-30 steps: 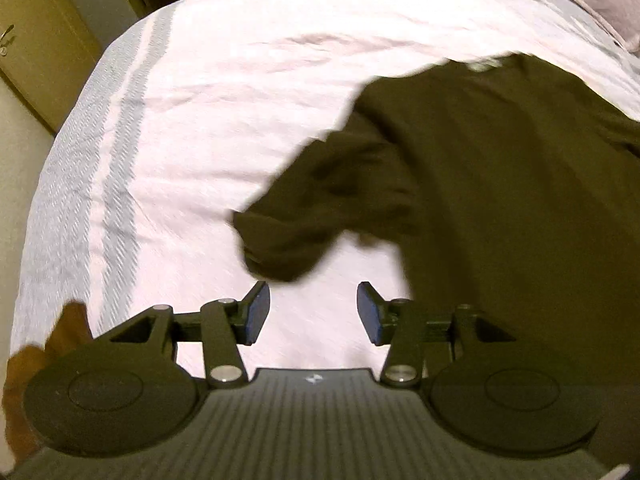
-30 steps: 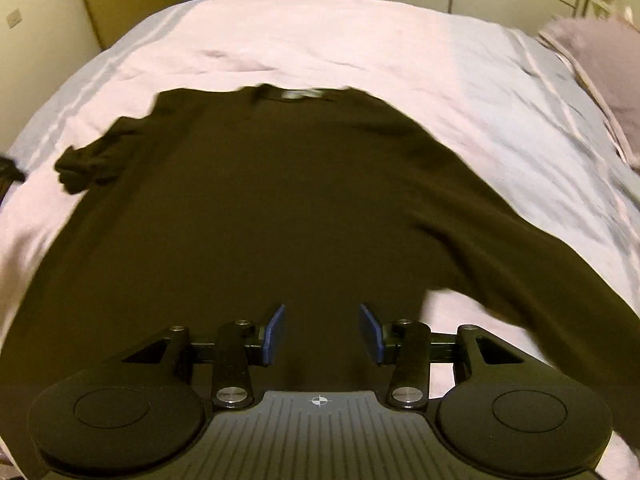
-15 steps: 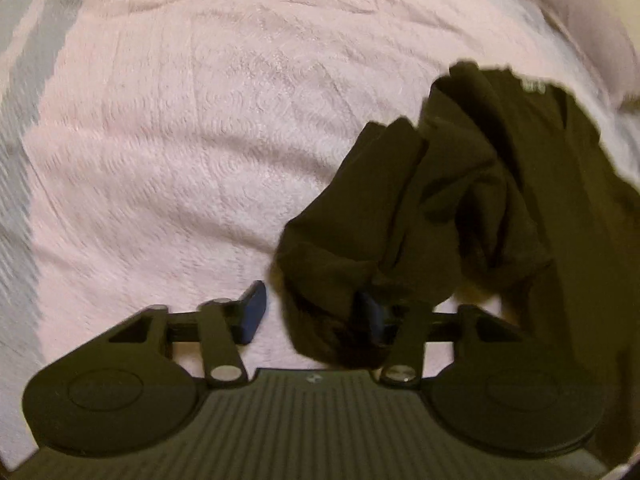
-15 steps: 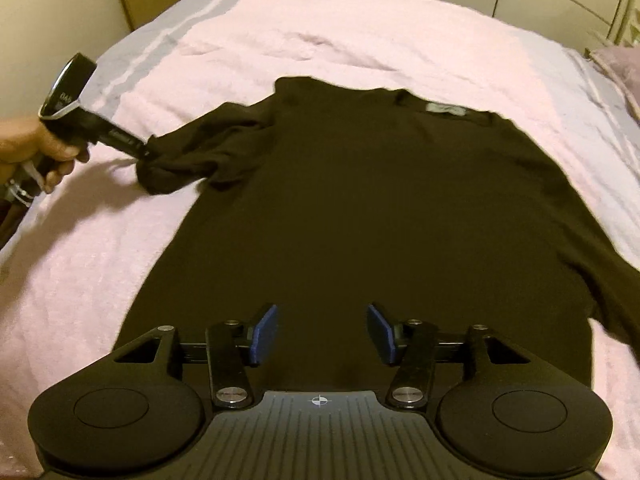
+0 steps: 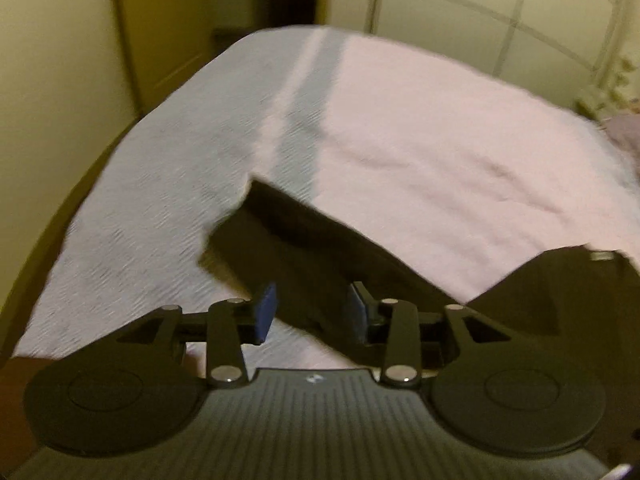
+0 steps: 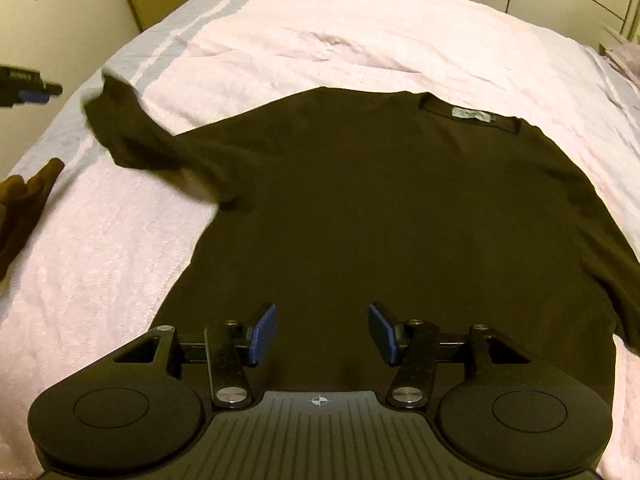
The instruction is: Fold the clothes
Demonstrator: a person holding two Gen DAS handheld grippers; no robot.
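A dark long-sleeved top (image 6: 380,208) lies flat on the bed, neck label (image 6: 472,114) at the far side. Its left sleeve (image 6: 140,136) stretches out toward the bed's left edge. In the left wrist view that sleeve (image 5: 304,240) runs straight under my left gripper (image 5: 312,312), whose jaws are opening with the pads off the cloth. The right wrist view shows the left gripper (image 6: 36,92) clear of the cuff. My right gripper (image 6: 322,330) is open above the top's near hem, gripping nothing.
The bed has a pink cover (image 6: 360,36) with grey stripes (image 5: 304,92) along its left side. A person's hand (image 6: 24,196) is at the left edge. Closet doors (image 5: 460,20) stand behind the bed, and a pillow (image 5: 624,132) lies at the far right.
The left gripper caught the bunched sleeve, pulled it out to the left until it lay straight, then let go and drew away. The right gripper slid sideways early on, then stayed put.
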